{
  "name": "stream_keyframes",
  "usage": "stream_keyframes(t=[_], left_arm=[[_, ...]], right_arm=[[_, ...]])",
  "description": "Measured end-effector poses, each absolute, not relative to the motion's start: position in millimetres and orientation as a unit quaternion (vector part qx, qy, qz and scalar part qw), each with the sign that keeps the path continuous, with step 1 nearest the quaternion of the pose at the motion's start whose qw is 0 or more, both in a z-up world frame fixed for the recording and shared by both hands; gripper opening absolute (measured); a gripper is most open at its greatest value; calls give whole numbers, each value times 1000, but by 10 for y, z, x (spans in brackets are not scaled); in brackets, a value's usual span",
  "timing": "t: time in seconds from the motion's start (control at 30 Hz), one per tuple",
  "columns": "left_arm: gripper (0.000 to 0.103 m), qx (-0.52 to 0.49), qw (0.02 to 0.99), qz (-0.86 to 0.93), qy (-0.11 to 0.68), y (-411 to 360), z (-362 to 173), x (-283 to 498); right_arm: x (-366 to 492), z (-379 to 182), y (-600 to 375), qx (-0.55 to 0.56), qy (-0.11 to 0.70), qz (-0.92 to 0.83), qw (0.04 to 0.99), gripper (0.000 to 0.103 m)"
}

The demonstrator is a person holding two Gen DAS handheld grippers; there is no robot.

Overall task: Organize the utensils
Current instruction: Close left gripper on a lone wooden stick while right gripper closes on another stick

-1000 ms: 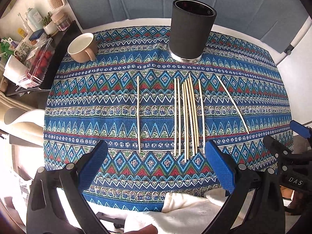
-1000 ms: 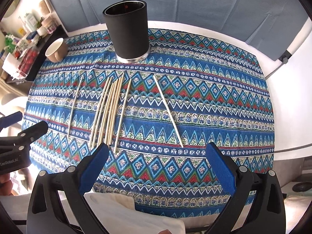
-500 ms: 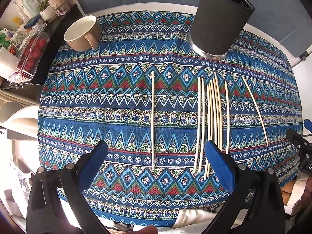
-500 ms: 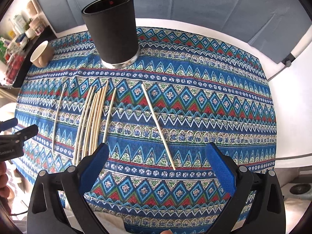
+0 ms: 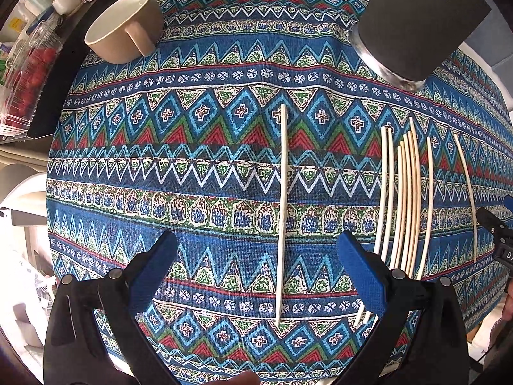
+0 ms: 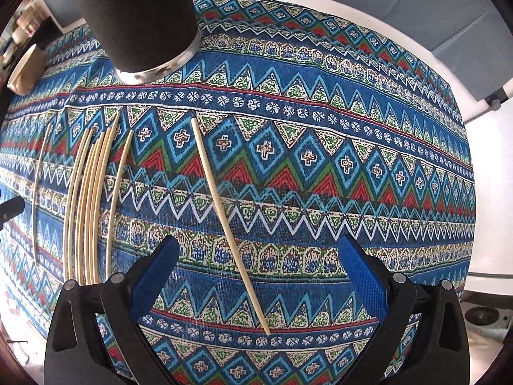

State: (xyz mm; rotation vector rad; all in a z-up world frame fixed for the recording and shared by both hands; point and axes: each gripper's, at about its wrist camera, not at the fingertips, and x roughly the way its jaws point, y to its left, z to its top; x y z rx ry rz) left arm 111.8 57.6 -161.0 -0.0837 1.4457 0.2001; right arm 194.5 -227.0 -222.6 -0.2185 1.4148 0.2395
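Both tools are closing in on the tabletop [image 5: 96, 192] compared with a second ago, when each was hanging farther back over the near edge; left tool [image 5: 256, 272], jaws spread wide and empty, is now straddling the lone chopstick [image 5: 282, 211] lying apart on the left; right tool [image 6: 256, 272], likewise wide open and empty, is bracketing the slanted chopstick [image 6: 227, 224] on the right; the main bundle of chopsticks [image 5: 404, 199] is lying between the two, untouched; the black holder [image 5: 420, 22] is standing upright beyond, nothing yet loaded; judged: twin pick-ups are about to begin
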Motion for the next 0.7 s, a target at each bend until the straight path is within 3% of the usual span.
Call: stream_keyframes(t=[0.37,0.7], left_arm=[[97,-39,726,98,680,590,-1982,1383],[99,-74,720,82,686,704,-2346,1759]], right_arm=[[2093,-2497,-2089,-127,645,138,741,95],[2163,-2637,-2220,-77,649,161,739,96]])
